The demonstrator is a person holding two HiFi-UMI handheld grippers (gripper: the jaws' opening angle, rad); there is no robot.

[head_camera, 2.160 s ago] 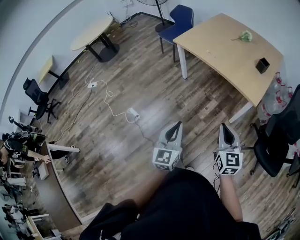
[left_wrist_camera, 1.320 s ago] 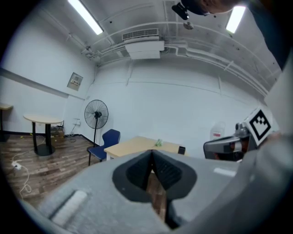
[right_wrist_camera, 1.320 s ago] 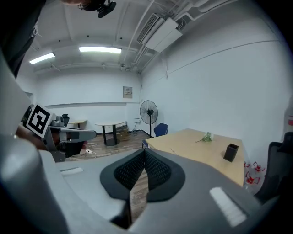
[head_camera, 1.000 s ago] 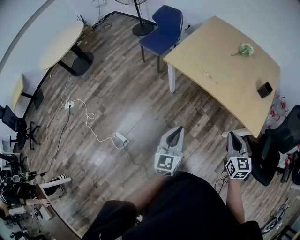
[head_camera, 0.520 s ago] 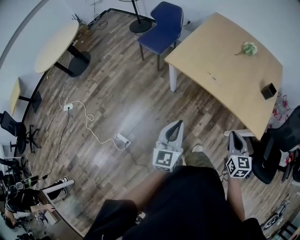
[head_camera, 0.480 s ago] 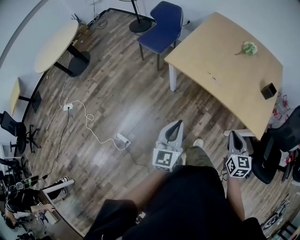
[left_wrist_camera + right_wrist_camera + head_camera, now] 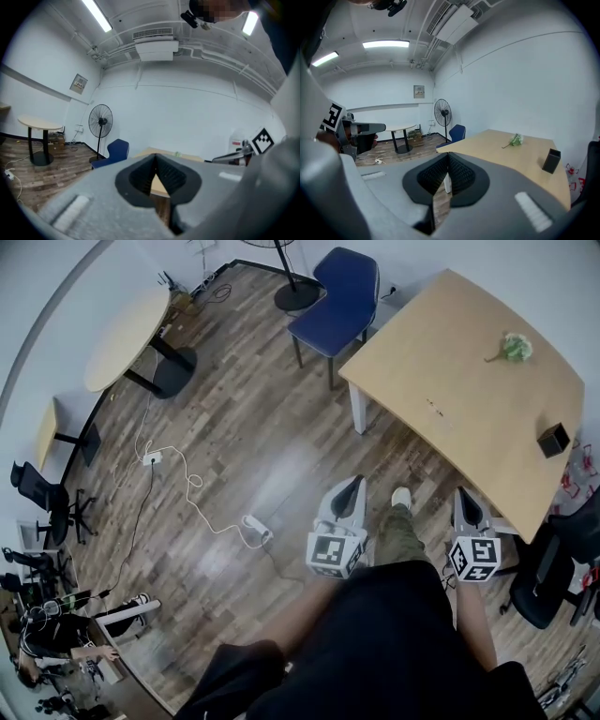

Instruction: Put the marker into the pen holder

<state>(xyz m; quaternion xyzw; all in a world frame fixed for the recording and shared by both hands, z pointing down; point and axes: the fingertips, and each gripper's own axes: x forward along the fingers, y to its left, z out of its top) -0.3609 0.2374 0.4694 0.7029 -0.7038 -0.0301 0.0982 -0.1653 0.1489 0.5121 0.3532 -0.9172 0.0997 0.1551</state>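
Wooden table (image 7: 469,362), upper right, not yet reached; my left gripper (image 7: 352,486) and right gripper (image 7: 465,495), closed and empty, must next draw near.

A black square pen holder (image 7: 553,440) is sitting near the right end of the light wooden table (image 7: 469,381), well apart from a green leafy sprig (image 7: 514,348) lying toward its far edge. A blue padded chair (image 7: 339,301) is standing just beside the table's left edge, and a white power strip (image 7: 256,526) is lying on the wooden plank floor (image 7: 234,427) farther left.
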